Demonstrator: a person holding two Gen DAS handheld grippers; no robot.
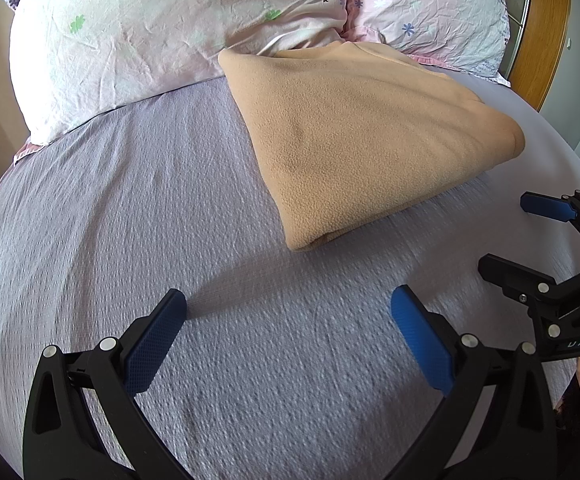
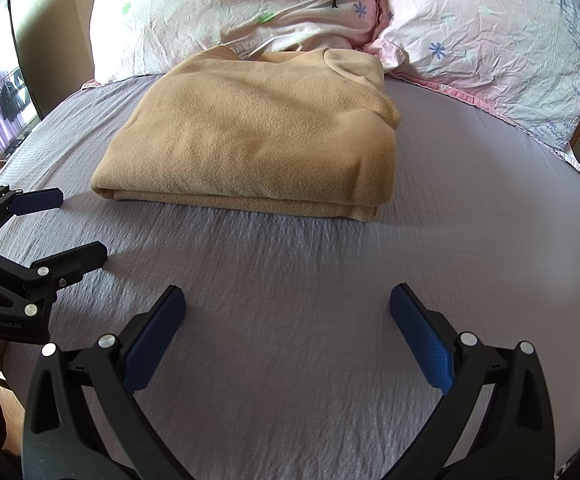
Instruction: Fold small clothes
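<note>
A tan fleece garment (image 1: 366, 136) lies folded into a thick rectangle on the lilac bedsheet (image 1: 170, 208), its far edge against the pillows. It also shows in the right wrist view (image 2: 258, 136). My left gripper (image 1: 288, 304) is open and empty, hovering over the bare sheet in front of the garment. My right gripper (image 2: 288, 304) is open and empty too, a little nearer than the garment's front edge. Each gripper shows at the side of the other's view: the right one (image 1: 510, 240), the left one (image 2: 78, 224).
Two floral pillows (image 2: 250, 4) (image 2: 490, 48) lie along the head of the bed behind the garment. A wooden headboard (image 1: 546, 32) stands at the far right. The bed's left edge drops toward a wall (image 2: 58, 20).
</note>
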